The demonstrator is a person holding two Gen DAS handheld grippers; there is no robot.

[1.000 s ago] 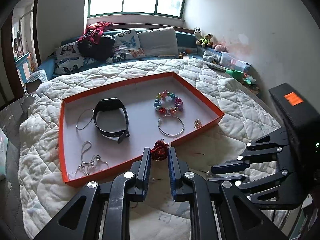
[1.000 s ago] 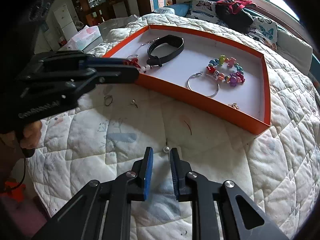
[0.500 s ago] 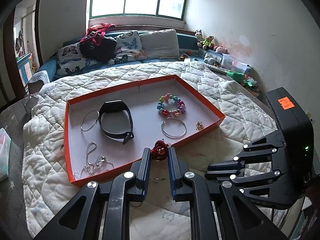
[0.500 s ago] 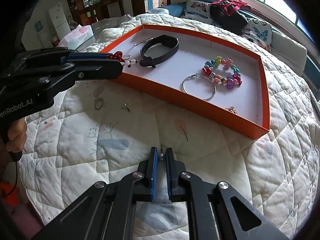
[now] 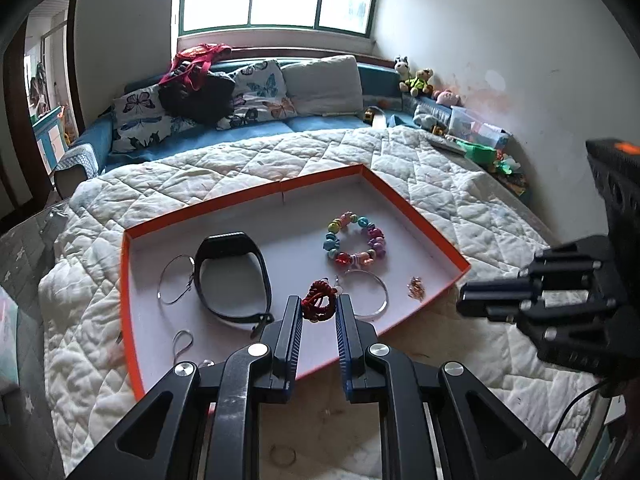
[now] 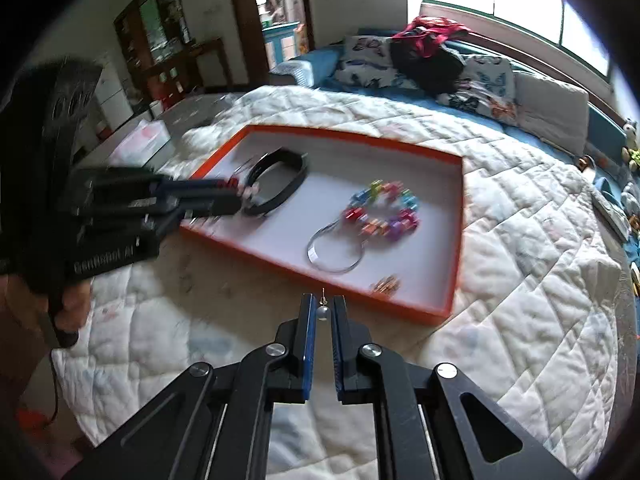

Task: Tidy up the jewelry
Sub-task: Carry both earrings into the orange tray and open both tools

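Right gripper [image 6: 322,312] clamps a small pearl stud earring [image 6: 323,311] above the white quilted bedspread [image 6: 520,280], just short of the orange-rimmed shallow tray [image 6: 456,216]. Left gripper [image 5: 318,308] pinches a red braided cord bracelet [image 5: 319,301] over the tray's near edge. Beyond lie a thin silver bangle [image 5: 370,294], black wristband [image 5: 232,276] and multicoloured beaded bracelet [image 5: 354,238].

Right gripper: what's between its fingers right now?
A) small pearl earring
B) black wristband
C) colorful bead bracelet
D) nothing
A: in the right wrist view a small pearl earring sits between the fingers of the right gripper, while the bead bracelet and black wristband lie inside the orange tray.
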